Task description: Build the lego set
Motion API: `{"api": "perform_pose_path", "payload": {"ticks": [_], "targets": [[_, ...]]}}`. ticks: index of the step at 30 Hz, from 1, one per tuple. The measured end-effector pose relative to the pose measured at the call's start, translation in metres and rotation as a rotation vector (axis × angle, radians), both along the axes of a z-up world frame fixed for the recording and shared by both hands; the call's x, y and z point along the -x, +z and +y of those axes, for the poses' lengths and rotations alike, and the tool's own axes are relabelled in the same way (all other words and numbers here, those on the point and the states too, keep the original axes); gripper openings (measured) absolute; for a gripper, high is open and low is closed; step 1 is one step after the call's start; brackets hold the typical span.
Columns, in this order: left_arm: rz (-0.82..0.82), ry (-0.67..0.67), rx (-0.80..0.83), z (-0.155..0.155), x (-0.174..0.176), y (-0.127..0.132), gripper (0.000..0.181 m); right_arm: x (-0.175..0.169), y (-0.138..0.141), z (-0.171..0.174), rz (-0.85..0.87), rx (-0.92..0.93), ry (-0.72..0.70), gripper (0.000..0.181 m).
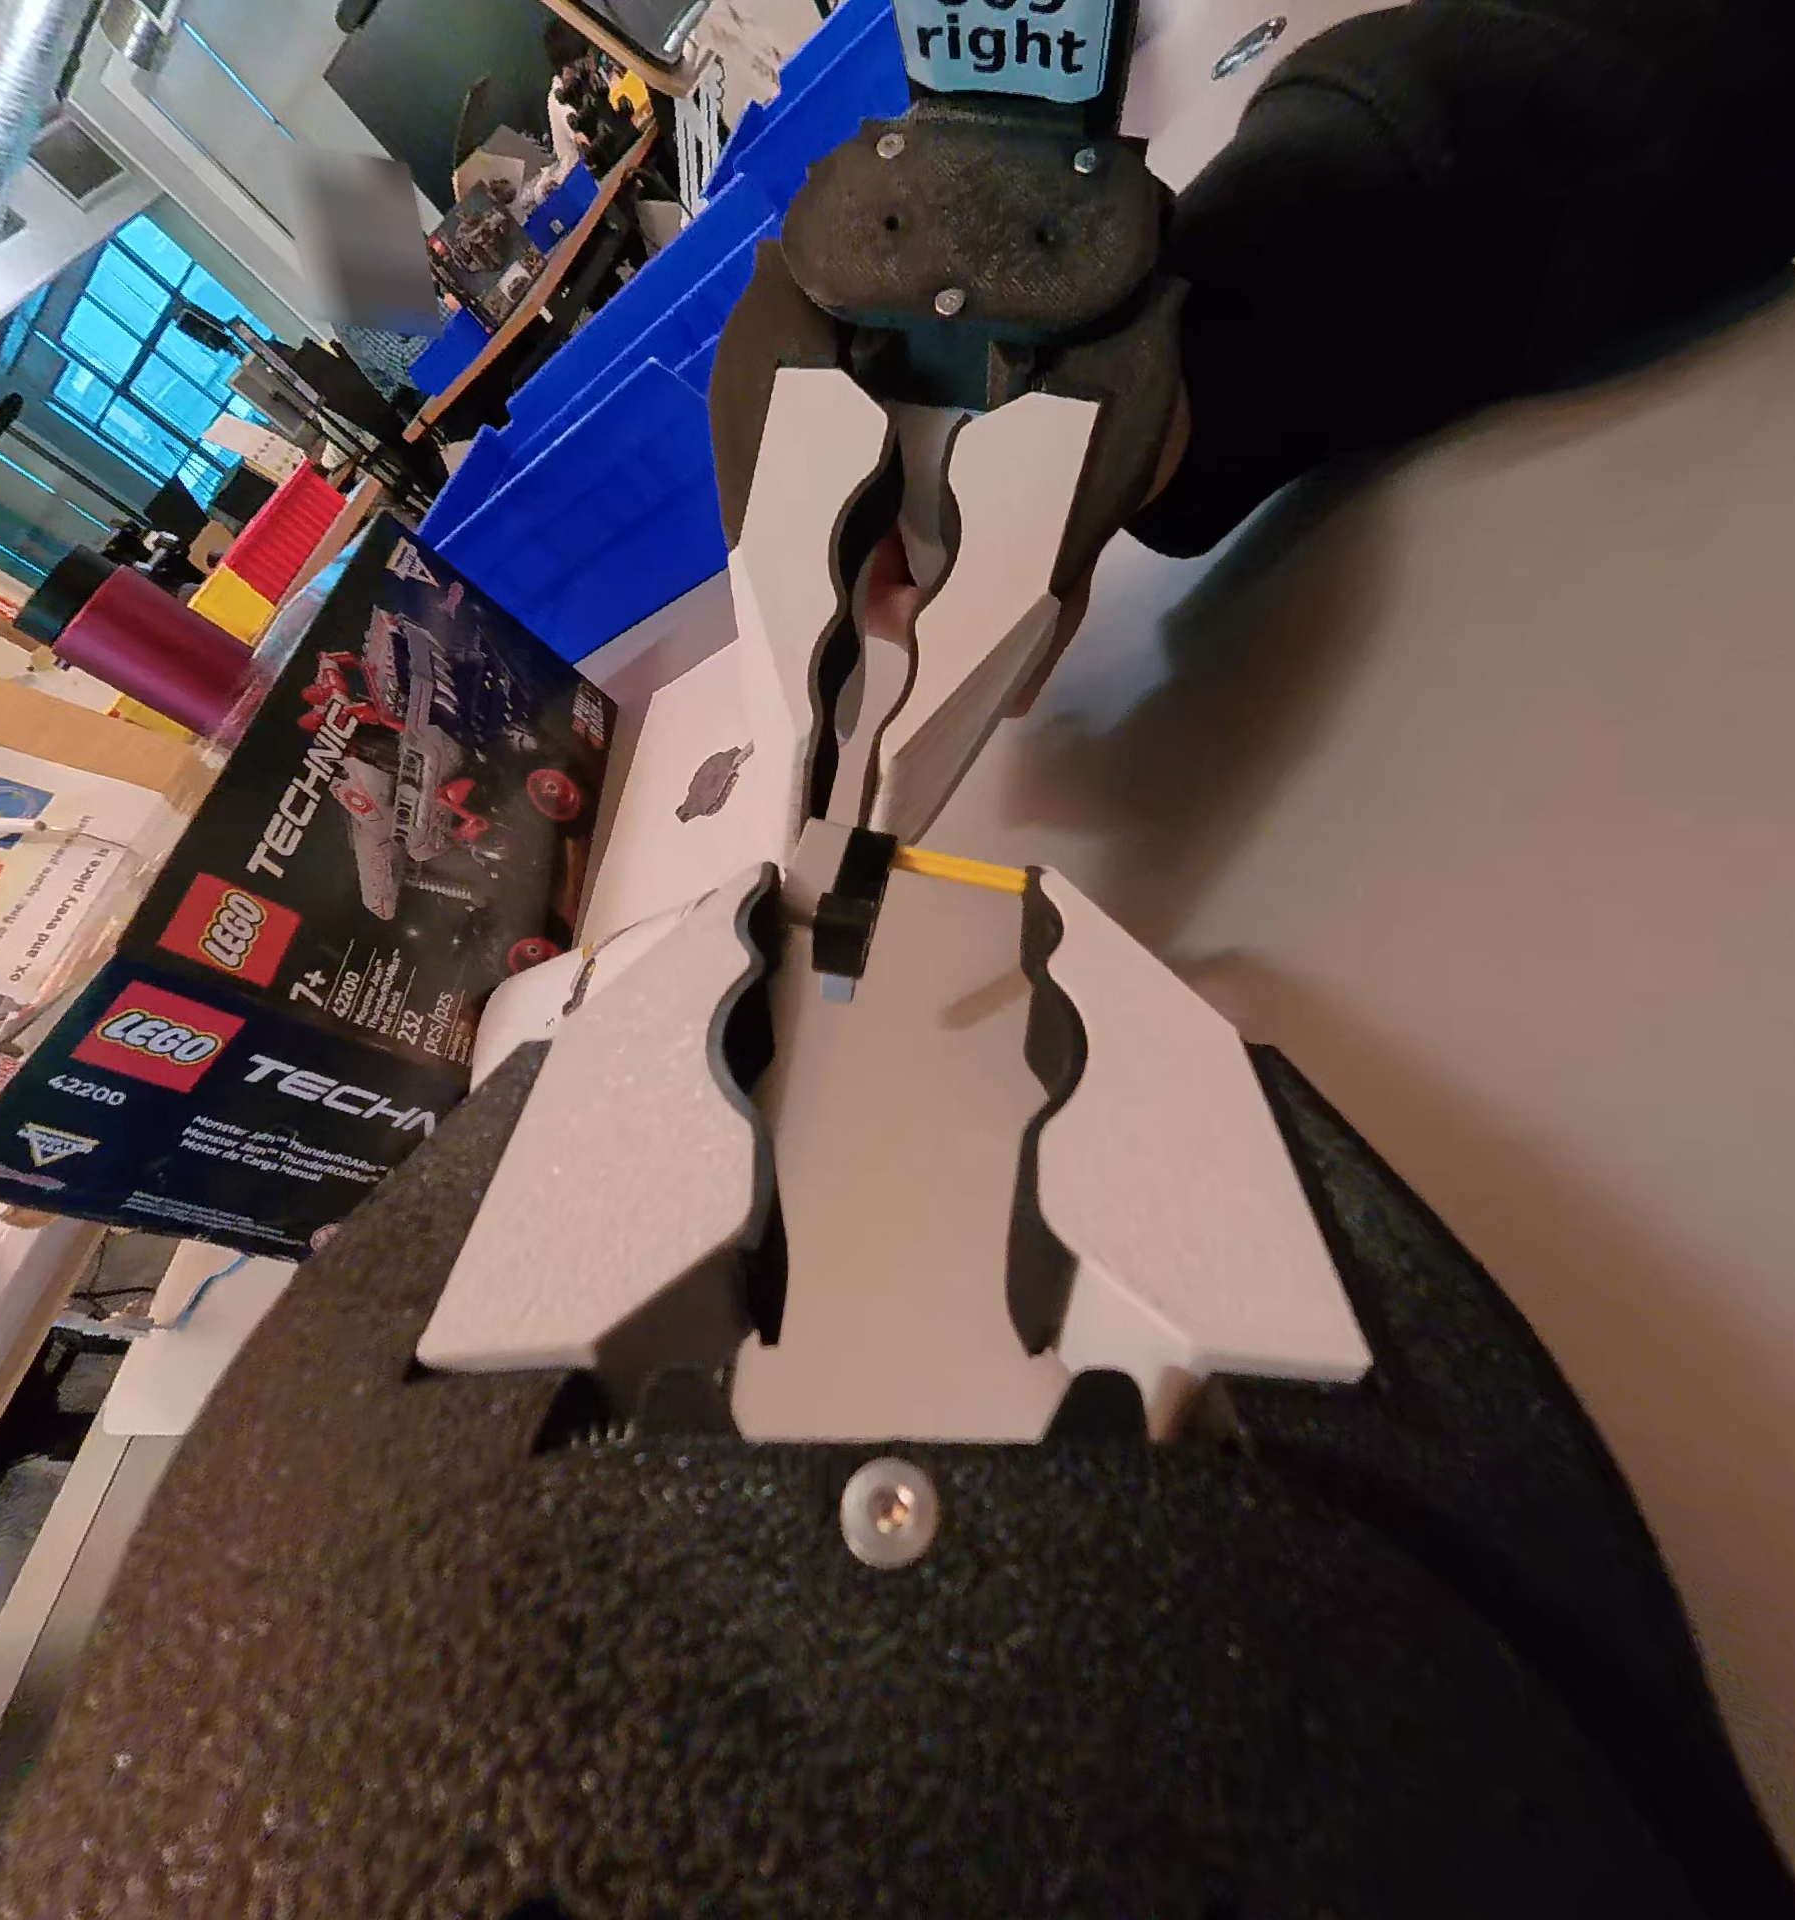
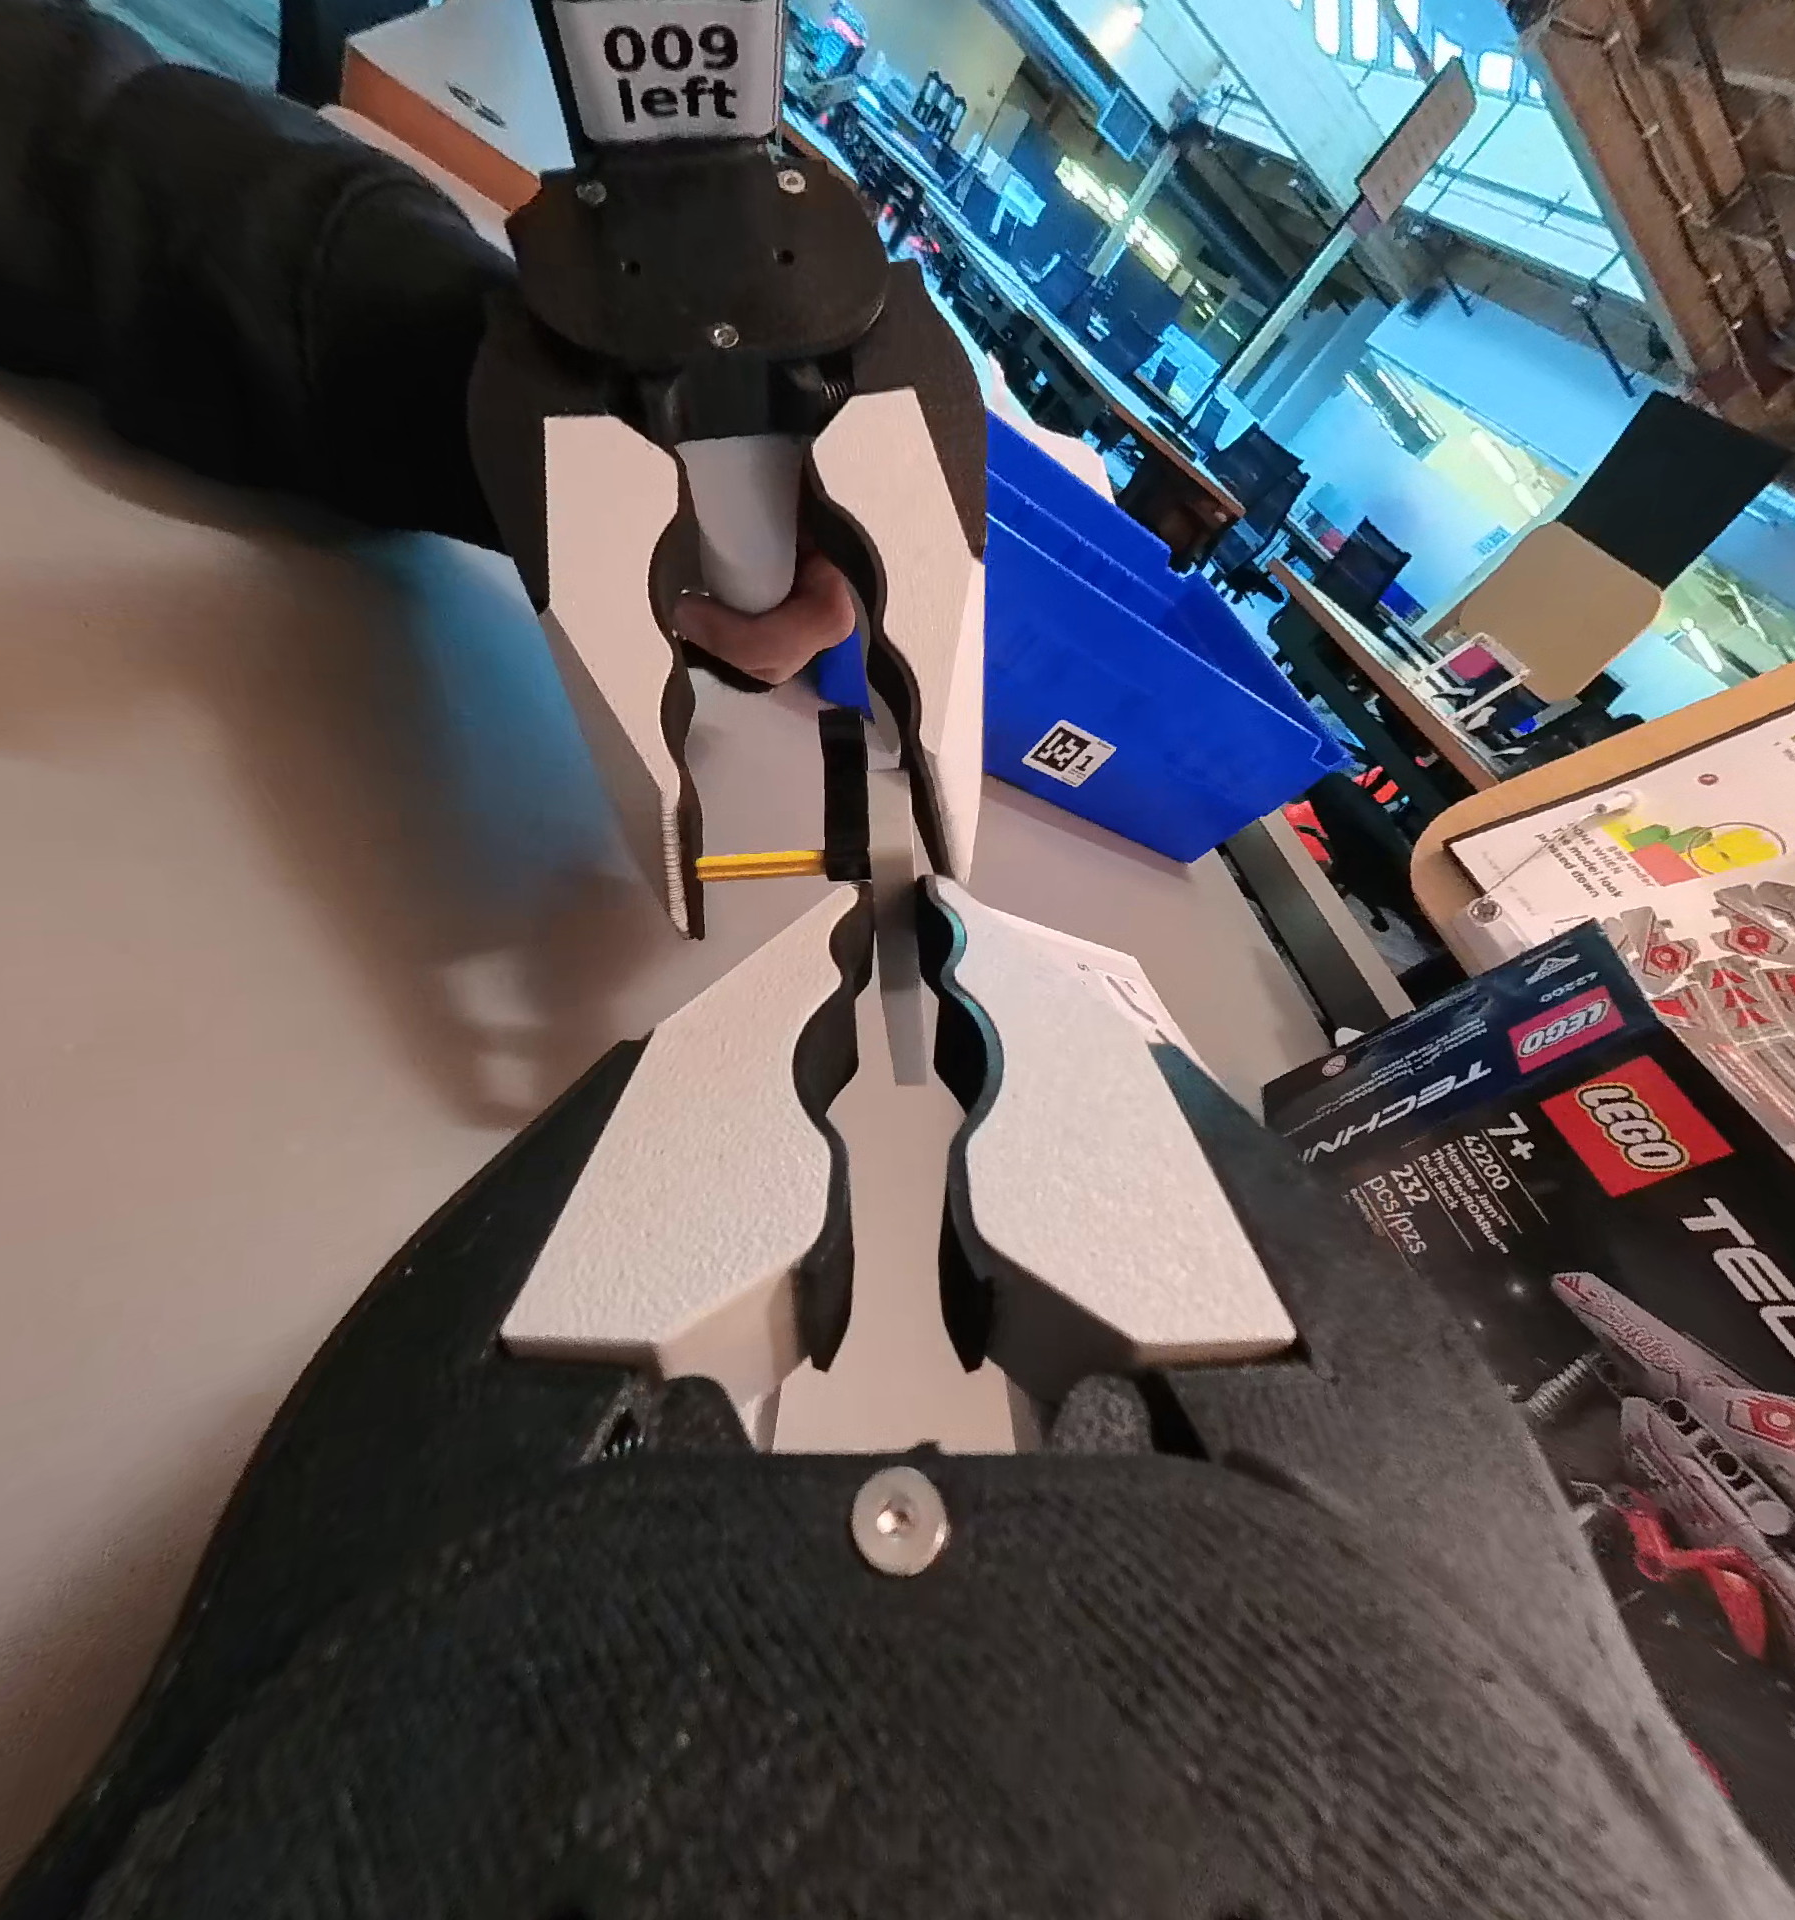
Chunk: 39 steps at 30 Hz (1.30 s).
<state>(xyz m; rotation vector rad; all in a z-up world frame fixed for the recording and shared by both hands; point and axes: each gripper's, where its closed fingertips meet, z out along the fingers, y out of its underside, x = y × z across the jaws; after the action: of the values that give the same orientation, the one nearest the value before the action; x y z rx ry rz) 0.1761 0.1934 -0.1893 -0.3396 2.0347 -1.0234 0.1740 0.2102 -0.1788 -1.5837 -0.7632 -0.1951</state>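
A yellow axle [image 1: 960, 871] runs through a small black connector [image 1: 851, 902], both held in the air above the grey table [image 1: 1495, 779]. My left gripper [image 1: 898, 894] spans the axle end to end, one fingertip at each end. My right gripper [image 1: 846, 821] comes in from the far side with its tips shut on the black connector. In the right wrist view, my right gripper [image 2: 893, 904] is nearly closed under the black connector [image 2: 843, 795]. The yellow axle [image 2: 758, 864] sticks out left to a finger of the left gripper [image 2: 810, 883].
The set's dark box [image 1: 353, 914] [image 2: 1599, 1195] lies beside the grippers. A white instruction booklet [image 1: 685, 790] lies under them. Blue bins [image 1: 602, 468] [image 2: 1111, 665] stand along the table's far side. A wooden board with a printed sheet [image 2: 1703, 831] is next to the box. The tips of both grippers are at nearly the same place.
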Motion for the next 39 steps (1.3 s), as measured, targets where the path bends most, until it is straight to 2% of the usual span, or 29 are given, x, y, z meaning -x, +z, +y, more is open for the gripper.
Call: {"api": "perform_pose_path", "payload": {"ticks": [17,25,39], "targets": [[0.023,0.001,0.030,-0.002,-0.001,-0.002,0.044,-0.002,-0.003,-0.001,0.028,0.028,0.003,0.006],[0.093,-0.044,0.044,-0.003,0.007,-0.010,0.043,0.002,-0.010,-0.001,-0.002,0.060,0.022,0.006],[0.115,-0.020,0.064,-0.001,0.005,-0.010,0.042,0.000,-0.012,0.001,-0.042,0.061,-0.006,0.006]]}}
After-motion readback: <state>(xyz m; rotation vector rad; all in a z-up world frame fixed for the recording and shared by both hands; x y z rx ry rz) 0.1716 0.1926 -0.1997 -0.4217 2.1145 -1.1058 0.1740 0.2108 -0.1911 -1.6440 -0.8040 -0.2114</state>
